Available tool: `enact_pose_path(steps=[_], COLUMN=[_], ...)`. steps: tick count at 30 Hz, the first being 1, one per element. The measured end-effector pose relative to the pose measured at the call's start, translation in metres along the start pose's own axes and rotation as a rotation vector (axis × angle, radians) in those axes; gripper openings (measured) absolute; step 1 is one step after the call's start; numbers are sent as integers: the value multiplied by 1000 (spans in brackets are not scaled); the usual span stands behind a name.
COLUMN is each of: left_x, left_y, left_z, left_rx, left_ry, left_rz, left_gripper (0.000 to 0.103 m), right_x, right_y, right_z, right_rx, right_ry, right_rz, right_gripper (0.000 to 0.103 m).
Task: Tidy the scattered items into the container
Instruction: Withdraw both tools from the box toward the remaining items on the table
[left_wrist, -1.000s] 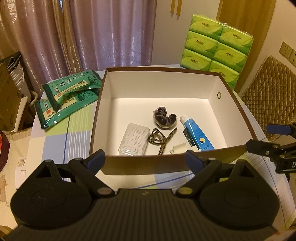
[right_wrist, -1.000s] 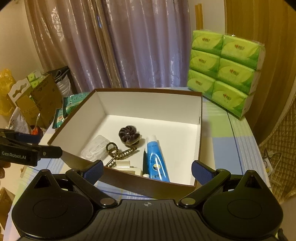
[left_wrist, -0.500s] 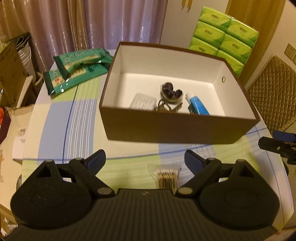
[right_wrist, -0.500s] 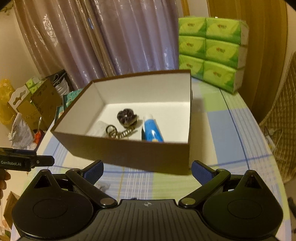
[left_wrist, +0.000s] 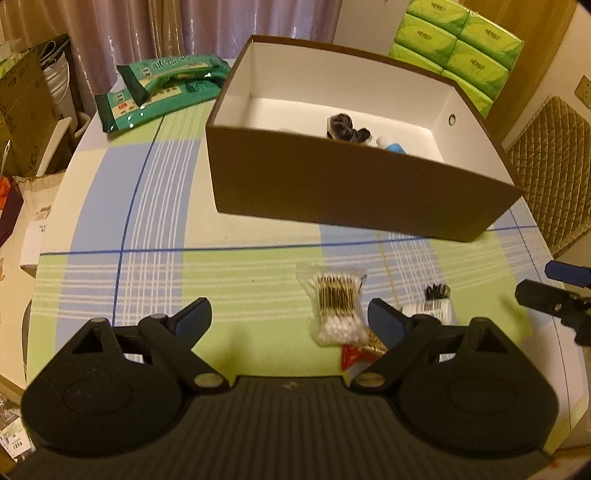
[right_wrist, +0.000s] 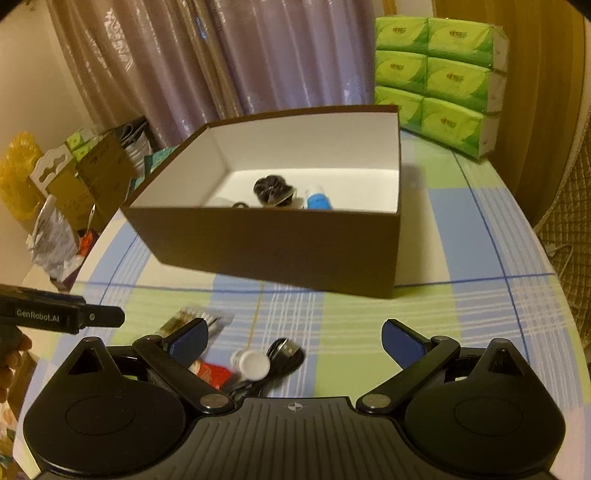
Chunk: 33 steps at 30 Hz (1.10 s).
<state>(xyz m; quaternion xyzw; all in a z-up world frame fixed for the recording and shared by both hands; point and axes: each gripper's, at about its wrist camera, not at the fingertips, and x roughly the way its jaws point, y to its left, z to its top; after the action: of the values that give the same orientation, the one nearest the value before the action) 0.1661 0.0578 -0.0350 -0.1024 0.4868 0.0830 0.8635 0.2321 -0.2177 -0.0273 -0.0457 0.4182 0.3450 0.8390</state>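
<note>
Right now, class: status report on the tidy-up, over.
Both grippers open, empty. Cotton swab bag, cable lie loose before the brown box. Nothing blocking.

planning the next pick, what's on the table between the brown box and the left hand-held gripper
In the left wrist view, only a clear bag of cotton swabs lies on the checked tablecloth between the brown box and the open left hand-held gripper.

"GenRobot.AI" on left claw (right_wrist: 92, 316)
</note>
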Motion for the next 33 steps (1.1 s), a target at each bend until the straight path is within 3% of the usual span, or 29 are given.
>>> enact_pose_path(steps=[12,20,26,33], left_x=[8,16,26,39], left_y=[3,4,5,4], left_z=[-7,-7,-5,0], left_rx=[-3,6,30,54], left_ry=[24,35,54,72], left_rz=[8,5,-15,-24], left_gripper=[89,89,89,89], right_x=[15,29,39,47], right_y=[10,15,13,21], right_z=[-18,-26,-26,-25], right_rx=[-21,-62,-139,-262], right_ry=[60,87,98,84], right_rz=[1,15,69,126], right_gripper=[96,79,52,44])
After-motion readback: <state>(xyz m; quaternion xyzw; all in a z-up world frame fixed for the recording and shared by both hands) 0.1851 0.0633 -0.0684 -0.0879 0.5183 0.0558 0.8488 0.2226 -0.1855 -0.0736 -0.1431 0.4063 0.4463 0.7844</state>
